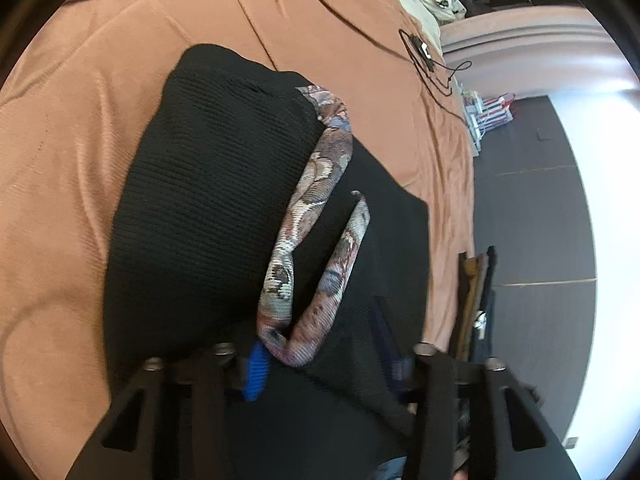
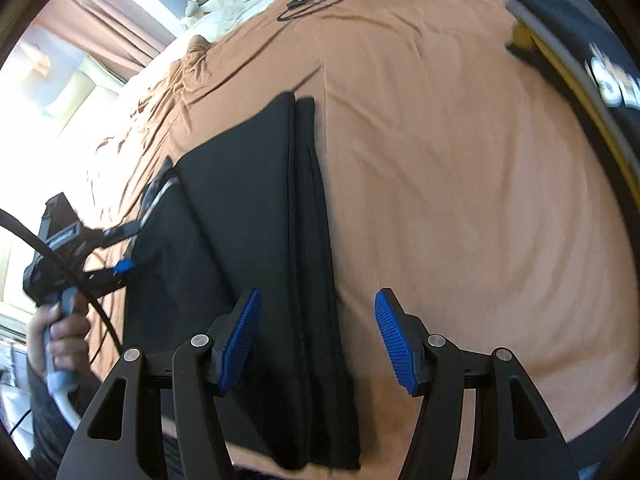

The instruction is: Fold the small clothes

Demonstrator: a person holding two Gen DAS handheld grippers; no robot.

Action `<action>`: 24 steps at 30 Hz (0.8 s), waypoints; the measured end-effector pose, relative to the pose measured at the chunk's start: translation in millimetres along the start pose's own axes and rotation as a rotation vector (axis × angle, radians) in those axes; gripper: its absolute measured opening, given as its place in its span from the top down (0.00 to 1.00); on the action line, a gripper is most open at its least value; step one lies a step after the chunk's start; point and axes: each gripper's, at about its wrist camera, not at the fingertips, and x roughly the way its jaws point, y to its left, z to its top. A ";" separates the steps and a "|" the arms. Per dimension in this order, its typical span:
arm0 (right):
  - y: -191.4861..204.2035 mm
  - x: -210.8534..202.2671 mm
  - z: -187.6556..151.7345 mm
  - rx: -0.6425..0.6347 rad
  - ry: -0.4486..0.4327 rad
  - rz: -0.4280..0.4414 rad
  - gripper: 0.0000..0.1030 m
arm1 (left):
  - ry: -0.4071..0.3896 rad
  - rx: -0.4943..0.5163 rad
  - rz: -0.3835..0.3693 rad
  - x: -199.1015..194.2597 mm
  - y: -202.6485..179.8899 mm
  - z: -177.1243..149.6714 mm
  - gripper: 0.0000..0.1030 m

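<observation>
Black ribbed garment (image 1: 208, 200) lies folded, floral trim (image 1: 316, 208) looping across.

The right gripper (image 2: 318, 342) hovers open above the folded black garment (image 2: 256, 216). To its left, the left gripper (image 2: 120, 252) meets the cloth's edge.

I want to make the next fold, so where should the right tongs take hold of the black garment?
Grip the black garment at its long folded edge, coming from the bare bedsheet side. The layers stack there in a straight ridge, and the open right tongs already straddle it.
</observation>
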 end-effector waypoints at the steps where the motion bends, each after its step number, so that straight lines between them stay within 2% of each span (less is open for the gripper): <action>1: -3.7 -3.2 -5.0 0.012 0.002 0.017 0.44 | -0.004 -0.005 -0.011 -0.2 -1.0 1.7 0.79; 3: -10.2 -11.0 -12.8 0.033 -0.002 0.044 0.45 | -0.009 0.006 -0.012 1.3 -7.7 6.0 0.88; 5: -18.0 -19.4 -21.2 0.060 -0.005 0.082 0.48 | -0.003 0.017 -0.026 4.4 -18.0 10.4 0.91; 15: -48.7 -37.2 -61.7 0.150 0.020 0.177 0.48 | 0.017 0.153 -0.033 34.1 -94.8 36.6 0.90; 17: -54.6 -36.8 -65.9 0.173 0.026 0.200 0.48 | 0.011 0.206 -0.001 40.3 -109.8 38.9 0.80; 19: -60.5 -35.7 -68.1 0.190 0.021 0.208 0.48 | -0.007 0.224 -0.011 41.5 -117.7 39.3 0.47; 21: -66.1 -33.8 -69.1 0.208 0.026 0.226 0.48 | -0.035 0.239 -0.017 38.3 -121.6 37.6 0.41; 24: -70.0 -31.7 -67.8 0.208 0.027 0.235 0.49 | -0.028 0.249 -0.006 35.3 -117.2 34.8 0.41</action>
